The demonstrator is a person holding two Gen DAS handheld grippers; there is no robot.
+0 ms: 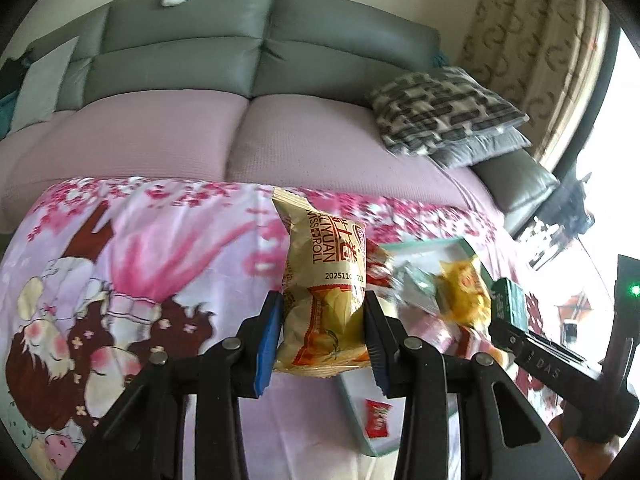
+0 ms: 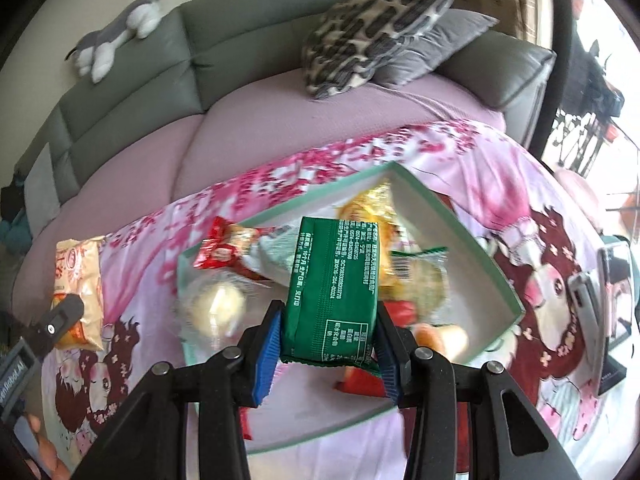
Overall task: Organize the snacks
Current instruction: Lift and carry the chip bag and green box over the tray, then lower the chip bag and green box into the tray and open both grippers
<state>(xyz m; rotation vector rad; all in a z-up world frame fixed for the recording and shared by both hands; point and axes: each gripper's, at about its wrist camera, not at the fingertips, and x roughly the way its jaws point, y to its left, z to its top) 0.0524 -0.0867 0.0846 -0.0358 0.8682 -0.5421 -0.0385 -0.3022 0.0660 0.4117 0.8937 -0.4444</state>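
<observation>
Fingers of left gripper (image 1: 324, 312) pinch Swiss roll packet (image 1: 324, 280); right gripper (image 2: 328, 328) fingers pinch green packet (image 2: 334, 280).

The snacks in the tray (image 1: 404, 245) blur past telling apart in the left wrist view. The green packet (image 2: 332, 292) hides others beneath

My left gripper (image 1: 324, 340) has matt black plastic arms with ribbed blue rubbery pads (image 1: 266, 344), clamped on a shiny, crinkly foil-look Swiss roll packet (image 1: 324, 292). The right gripper (image 2: 328, 344) is the same build, holding a green wrapper (image 2: 332, 284) with a duller, satiny sheen. The tray (image 2: 472, 240) looks like smooth matt card. The printed cloth (image 1: 160, 248) is soft and slightly glossy, and the sofa back (image 1: 192, 40) is smooth grey leather-look.
</observation>
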